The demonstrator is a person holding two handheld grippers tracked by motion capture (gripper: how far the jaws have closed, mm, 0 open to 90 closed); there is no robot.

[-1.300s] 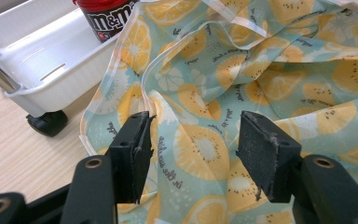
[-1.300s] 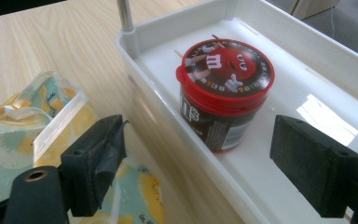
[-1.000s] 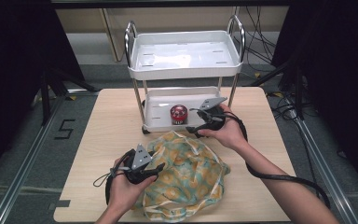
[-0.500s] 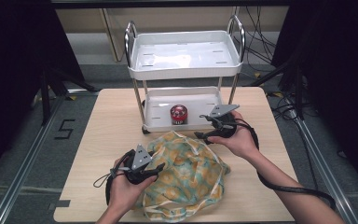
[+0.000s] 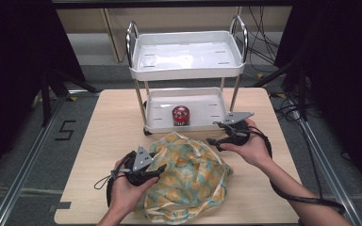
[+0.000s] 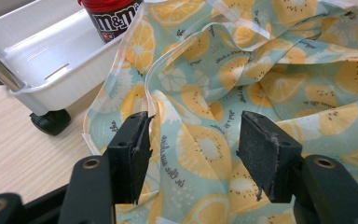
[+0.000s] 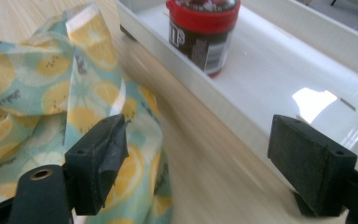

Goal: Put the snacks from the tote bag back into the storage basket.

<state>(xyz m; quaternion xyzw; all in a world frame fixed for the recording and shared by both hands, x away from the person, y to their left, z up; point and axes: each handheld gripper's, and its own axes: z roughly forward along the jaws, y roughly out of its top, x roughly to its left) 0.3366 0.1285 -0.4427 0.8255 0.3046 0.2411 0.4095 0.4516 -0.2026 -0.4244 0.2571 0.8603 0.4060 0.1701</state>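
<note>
One red jar (image 6: 113,16) | label "m&m's" | cloth (image 6: 242,70) print illegible

The crumpled lemon-print cloth (image 5: 188,179) covers the near middle of the table (image 5: 108,141), leaving bare wood to its left and right. Behind it the white two-tier cart (image 5: 186,70) blocks the far edge; its lower tray (image 5: 207,106) (one red M&M's jar (image 5: 181,115) inside) stays reachable between the chrome posts (image 5: 139,101).

Even overhead light falls on the desk (image 5: 99,141), while the floor around it sinks into near black. Glare whitens the cart (image 5: 187,56) trays, with a bright patch on the lower tray in the right gripper view. There, the desk beside the cart streaks with motion blur.
</note>
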